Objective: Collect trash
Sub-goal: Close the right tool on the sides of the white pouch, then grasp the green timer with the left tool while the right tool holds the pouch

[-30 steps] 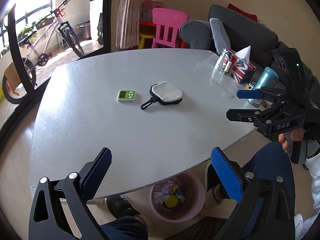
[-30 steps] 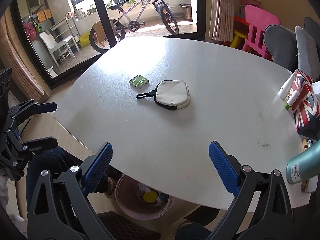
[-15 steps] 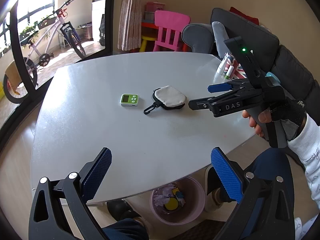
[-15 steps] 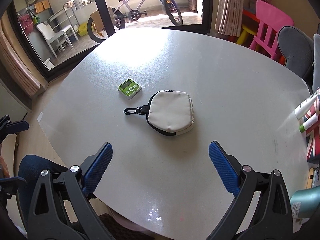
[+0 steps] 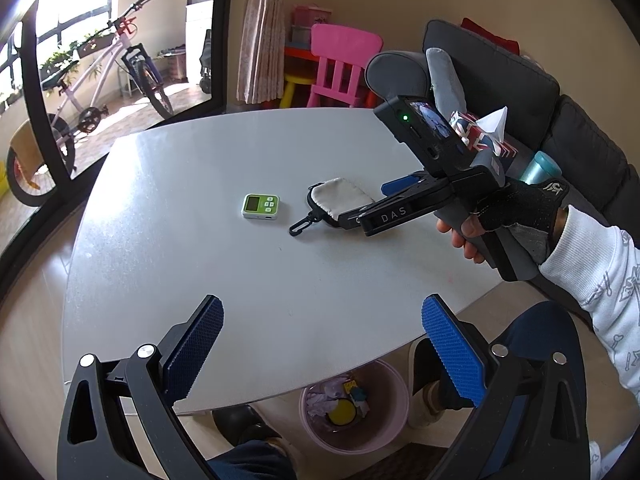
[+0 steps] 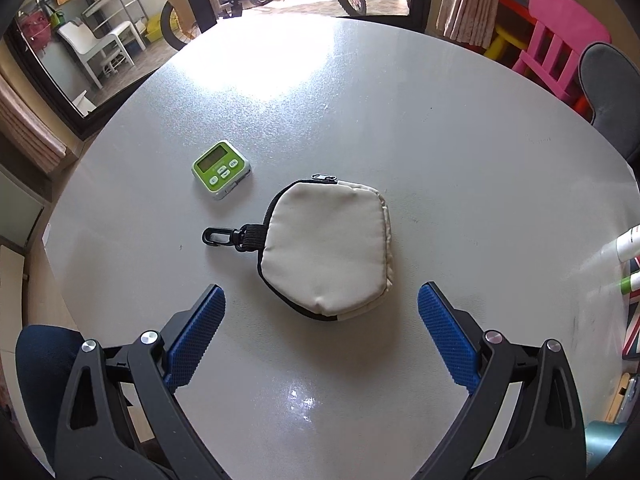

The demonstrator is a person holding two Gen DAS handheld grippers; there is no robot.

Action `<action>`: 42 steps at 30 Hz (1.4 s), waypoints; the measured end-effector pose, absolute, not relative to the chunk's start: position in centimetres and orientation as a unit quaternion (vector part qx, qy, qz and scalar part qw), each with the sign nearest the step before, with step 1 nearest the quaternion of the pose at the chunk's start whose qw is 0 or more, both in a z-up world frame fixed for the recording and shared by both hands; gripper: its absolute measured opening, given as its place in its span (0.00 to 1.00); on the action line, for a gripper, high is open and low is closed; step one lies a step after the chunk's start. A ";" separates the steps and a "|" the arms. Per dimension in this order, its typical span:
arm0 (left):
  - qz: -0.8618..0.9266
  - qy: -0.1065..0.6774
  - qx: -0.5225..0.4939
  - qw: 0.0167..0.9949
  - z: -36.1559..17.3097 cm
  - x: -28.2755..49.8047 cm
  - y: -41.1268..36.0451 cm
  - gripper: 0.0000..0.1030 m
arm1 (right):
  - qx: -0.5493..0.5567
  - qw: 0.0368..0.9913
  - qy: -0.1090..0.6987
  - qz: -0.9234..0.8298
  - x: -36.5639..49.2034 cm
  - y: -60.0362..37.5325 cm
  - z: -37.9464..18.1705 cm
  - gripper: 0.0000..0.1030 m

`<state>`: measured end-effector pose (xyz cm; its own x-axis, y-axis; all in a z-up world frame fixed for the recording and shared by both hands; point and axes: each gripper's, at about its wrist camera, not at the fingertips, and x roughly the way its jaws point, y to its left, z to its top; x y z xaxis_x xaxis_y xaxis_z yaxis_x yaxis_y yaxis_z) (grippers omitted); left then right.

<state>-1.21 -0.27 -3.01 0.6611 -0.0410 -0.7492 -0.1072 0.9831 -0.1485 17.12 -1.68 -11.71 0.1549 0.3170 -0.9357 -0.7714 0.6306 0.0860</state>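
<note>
A white zip pouch (image 6: pixel 328 248) with a black clip lies mid-table beside a small green timer (image 6: pixel 221 169). My right gripper (image 6: pixel 322 292) hovers open just short of the pouch, its blue pads on either side of the pouch's near edge, and holds nothing. In the left wrist view, that right gripper (image 5: pixel 366 202), held by a gloved hand, reaches over the pouch (image 5: pixel 340 196) near the timer (image 5: pixel 260 206). My left gripper (image 5: pixel 322 308) is open and empty above the table's near edge. Below that edge stands a pink bin (image 5: pixel 356 444) with scraps inside.
The round grey table (image 5: pixel 200 280) carries a flag-patterned tissue box (image 5: pixel 480 136) and a teal bottle (image 5: pixel 540 164) at its right side. A dark sofa, a pink chair (image 5: pixel 340 64) and a bicycle stand beyond. The person's knees are beside the bin.
The right gripper has moved forward over the table, from the right edge to just in front of the pouch. The left gripper has barely shifted.
</note>
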 end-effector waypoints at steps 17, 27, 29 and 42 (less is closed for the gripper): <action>0.022 0.415 -0.100 0.904 -3.4 -1.1 0.3 0.93 | -0.234 0.724 0.541 0.358 18.3 0.6 -13.6 0.92; 0.022 0.416 -0.102 0.903 -3.6 -0.9 0.5 0.93 | -0.237 0.735 0.527 0.355 18.2 0.1 -13.1 0.75; 0.022 0.416 -0.101 0.903 -3.6 -0.8 0.7 0.93 | -0.235 0.737 0.525 0.355 18.1 -0.3 -13.0 0.75; 0.023 0.420 -0.093 0.903 -3.9 1.6 1.8 0.93 | -0.200 0.764 0.502 0.352 17.2 -3.9 -9.9 0.75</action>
